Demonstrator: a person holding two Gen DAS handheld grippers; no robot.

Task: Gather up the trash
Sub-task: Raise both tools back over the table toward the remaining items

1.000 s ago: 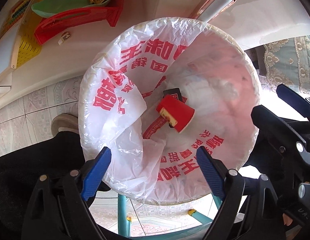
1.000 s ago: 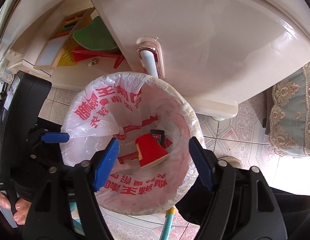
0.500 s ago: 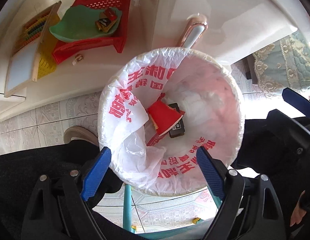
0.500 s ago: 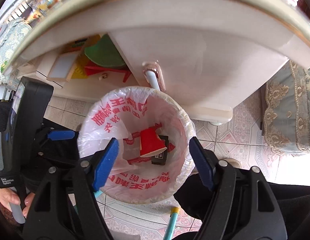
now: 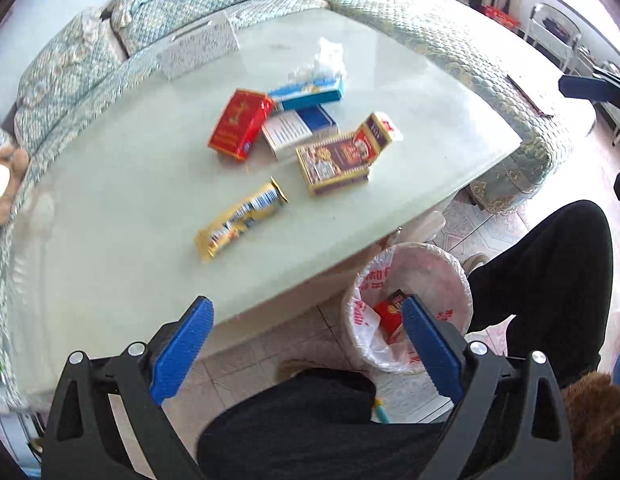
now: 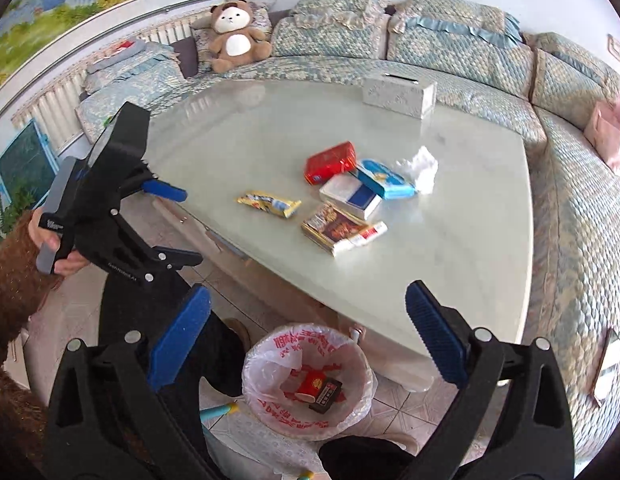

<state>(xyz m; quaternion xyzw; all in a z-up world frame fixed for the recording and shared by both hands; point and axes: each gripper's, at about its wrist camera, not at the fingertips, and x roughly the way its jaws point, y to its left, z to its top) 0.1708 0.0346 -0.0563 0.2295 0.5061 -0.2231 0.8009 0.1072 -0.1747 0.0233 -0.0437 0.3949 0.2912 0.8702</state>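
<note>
Tabletop (image 5: pixel 110 208): packets clustered mid-surface, yellow wrapper (image 5: pixel 240 222) nearest front edge. Bin (image 6: pixel 266 364) on floor below edge. Left gripper (image 5: pixel 306 354), right gripper (image 6: pixel 308 334): both released, empty.

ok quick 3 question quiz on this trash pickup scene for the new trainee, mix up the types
1. True or false: the left gripper and right gripper are both open and empty.
2. Multiple choice: which piece of trash lies apart from the cluster of boxes on the table? A) the red box B) the yellow wrapper C) the blue tissue pack
3. Fill in: the red carton and the black box lie inside the ____.

Key: 1 true; 2 B; 3 trash bin
</note>
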